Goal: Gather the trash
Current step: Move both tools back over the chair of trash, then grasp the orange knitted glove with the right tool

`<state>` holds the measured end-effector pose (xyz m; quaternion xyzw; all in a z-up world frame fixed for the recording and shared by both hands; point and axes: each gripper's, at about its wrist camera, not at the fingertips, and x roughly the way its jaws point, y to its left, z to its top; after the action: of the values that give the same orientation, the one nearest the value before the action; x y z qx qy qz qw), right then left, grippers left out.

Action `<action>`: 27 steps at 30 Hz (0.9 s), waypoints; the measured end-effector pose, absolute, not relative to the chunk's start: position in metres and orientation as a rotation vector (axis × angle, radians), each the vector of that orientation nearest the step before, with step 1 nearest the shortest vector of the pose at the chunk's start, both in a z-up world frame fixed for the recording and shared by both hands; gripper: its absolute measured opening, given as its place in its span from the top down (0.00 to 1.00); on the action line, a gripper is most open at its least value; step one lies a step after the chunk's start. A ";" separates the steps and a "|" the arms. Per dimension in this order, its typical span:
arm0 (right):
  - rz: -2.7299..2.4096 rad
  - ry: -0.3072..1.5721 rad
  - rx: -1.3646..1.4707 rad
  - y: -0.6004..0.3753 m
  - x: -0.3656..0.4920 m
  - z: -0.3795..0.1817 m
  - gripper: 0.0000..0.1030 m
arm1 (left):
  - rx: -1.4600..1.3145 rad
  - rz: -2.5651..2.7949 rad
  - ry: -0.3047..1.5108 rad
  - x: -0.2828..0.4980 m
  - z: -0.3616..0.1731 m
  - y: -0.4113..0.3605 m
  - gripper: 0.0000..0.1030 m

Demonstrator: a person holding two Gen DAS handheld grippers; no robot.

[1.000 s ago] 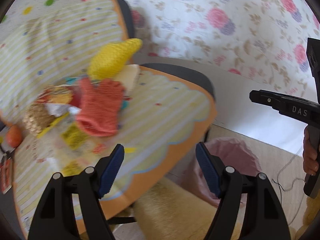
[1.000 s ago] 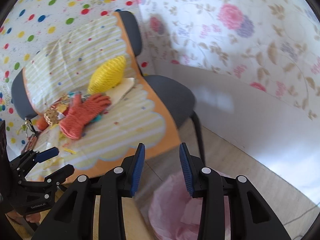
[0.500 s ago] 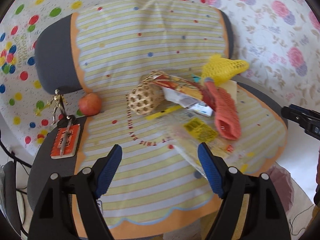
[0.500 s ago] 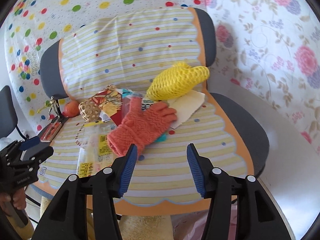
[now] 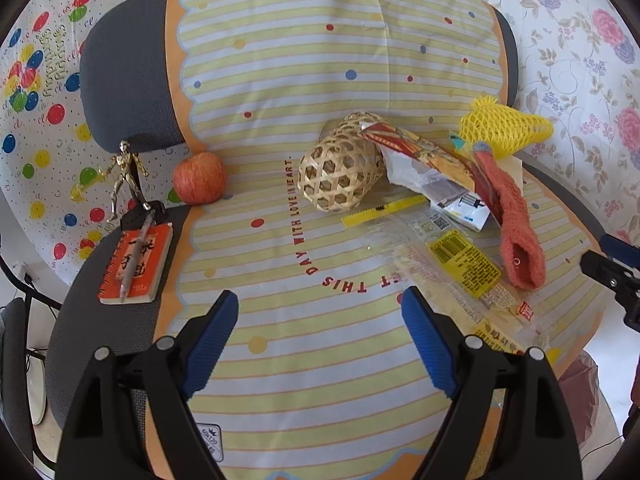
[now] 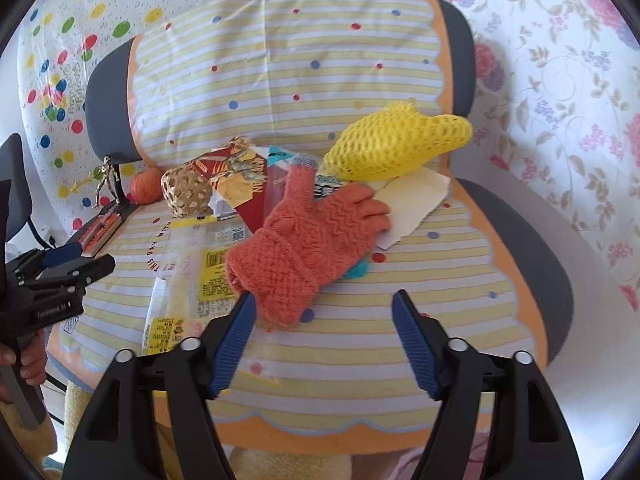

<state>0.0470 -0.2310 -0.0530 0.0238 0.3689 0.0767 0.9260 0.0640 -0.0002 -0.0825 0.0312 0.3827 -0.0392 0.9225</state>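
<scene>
Both of my tongs hang spread over the chair seat (image 5: 120, 340) with nothing between them: the left gripper (image 5: 320, 344) and the right gripper (image 6: 322, 340) have each just been opening. Trash lies on the striped cloth (image 5: 320, 380): a clear wrapper (image 5: 452, 264), a red packet (image 5: 424, 152) against the woven basket (image 5: 340, 176), and yellow foam netting (image 6: 392, 144) behind an orange glove (image 6: 312, 236).

Orange knitted wool glove (image 6: 308, 240) rough; yellow foam net sleeve (image 6: 396, 148) spongy (matt); clear plastic wrapper (image 5: 448, 264) glossy; woven bamboo ball (image 5: 340, 176) dry, matt.
</scene>
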 end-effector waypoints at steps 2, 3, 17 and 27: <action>0.188 0.774 0.066 -0.223 0.060 -0.057 0.23 | 0.067 -0.082 0.795 0.065 -0.087 0.000 0.21; 0.202 0.780 0.068 -0.217 0.067 -0.060 0.20 | 0.068 -0.081 0.799 0.065 -0.089 0.001 0.21; 0.156 0.839 -0.010 -0.196 0.103 -0.082 0.42 | 0.039 -0.128 0.802 0.061 -0.093 0.000 0.21; 0.166 0.661 0.117 -0.236 0.077 -0.044 0.87 | 0.046 -0.152 0.794 0.053 -0.087 -0.007 0.21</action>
<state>0.0765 -0.2356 -0.0438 0.0571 0.3241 0.0814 0.9408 0.0526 -0.0068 -0.0873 0.0225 0.3863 -0.0741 0.9191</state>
